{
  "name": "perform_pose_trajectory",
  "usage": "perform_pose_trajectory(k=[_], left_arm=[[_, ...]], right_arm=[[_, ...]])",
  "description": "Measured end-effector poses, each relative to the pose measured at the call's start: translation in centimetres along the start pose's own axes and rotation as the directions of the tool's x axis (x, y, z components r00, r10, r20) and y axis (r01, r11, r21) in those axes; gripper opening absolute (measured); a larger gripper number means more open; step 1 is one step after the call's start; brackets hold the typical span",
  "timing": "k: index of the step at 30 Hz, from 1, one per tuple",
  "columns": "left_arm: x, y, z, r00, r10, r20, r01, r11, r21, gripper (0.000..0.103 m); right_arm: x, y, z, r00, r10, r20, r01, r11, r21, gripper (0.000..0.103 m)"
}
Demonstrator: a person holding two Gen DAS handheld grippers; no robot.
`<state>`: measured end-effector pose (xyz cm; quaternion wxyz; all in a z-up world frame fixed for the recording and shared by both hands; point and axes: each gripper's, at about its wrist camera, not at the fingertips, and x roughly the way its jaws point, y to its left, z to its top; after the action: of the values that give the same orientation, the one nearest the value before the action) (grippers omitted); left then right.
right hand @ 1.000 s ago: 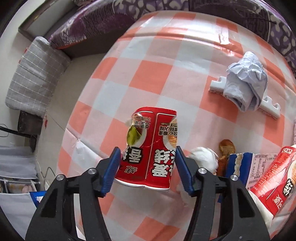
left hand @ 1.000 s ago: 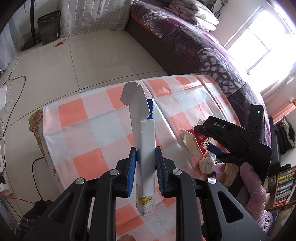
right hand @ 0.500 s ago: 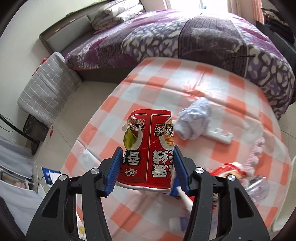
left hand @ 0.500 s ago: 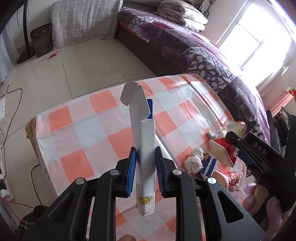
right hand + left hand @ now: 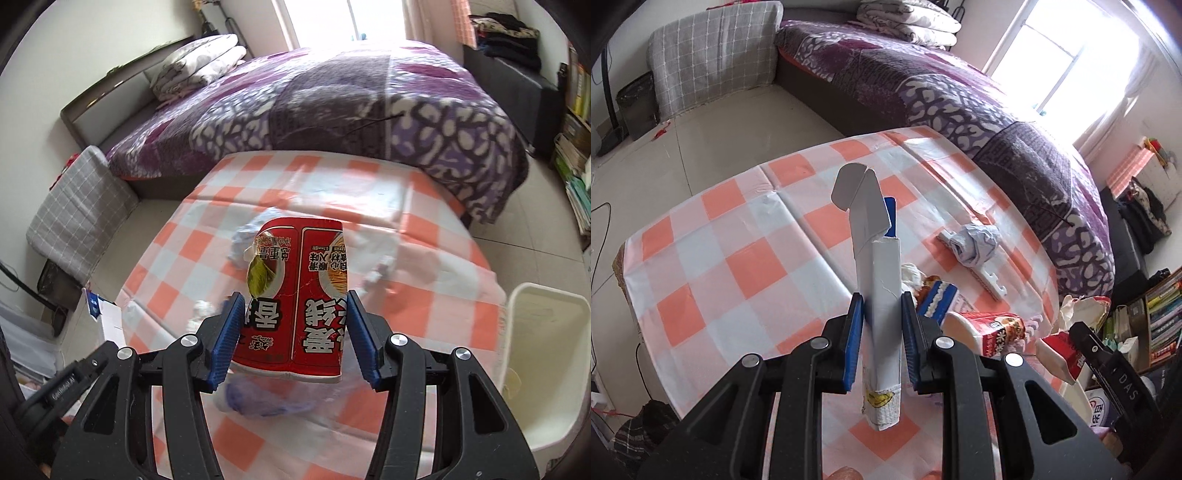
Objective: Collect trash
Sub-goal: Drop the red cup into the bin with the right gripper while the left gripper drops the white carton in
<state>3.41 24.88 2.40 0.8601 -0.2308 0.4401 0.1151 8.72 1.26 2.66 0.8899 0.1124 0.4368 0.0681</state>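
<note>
Red paper noodle cup [image 5: 295, 295], flattened, sits clamped in my right hand-held gripper [image 5: 293, 332], raised above the checked bench [image 5: 424, 302]; a cream bin [image 5: 546, 354] stands at 3 o'clock. My left hand-held gripper [image 5: 881, 343] is clenched on a flattened white carton [image 5: 881, 295], upright above the bench. More trash lies at 2 o'clock there: a crumpled pale wad [image 5: 977, 243], a blue-and-white wrapper [image 5: 938, 299], another red cup [image 5: 993, 328].

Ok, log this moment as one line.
left gripper: shut on white carton | right gripper: shut on red cup | white bin: beside table
</note>
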Motion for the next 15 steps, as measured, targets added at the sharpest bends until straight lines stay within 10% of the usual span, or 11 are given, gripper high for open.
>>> perform_pose_trajectory(k=[15], left_arm=[[0.5,-9.2,-3.6,0.998,-0.064,-0.021,0.067,0.986,0.153,0.021]], right_arm=[[-3.5,-13.3,-1.6,0.988,-0.152,0.022,0.147,0.977,0.153,0.053]])
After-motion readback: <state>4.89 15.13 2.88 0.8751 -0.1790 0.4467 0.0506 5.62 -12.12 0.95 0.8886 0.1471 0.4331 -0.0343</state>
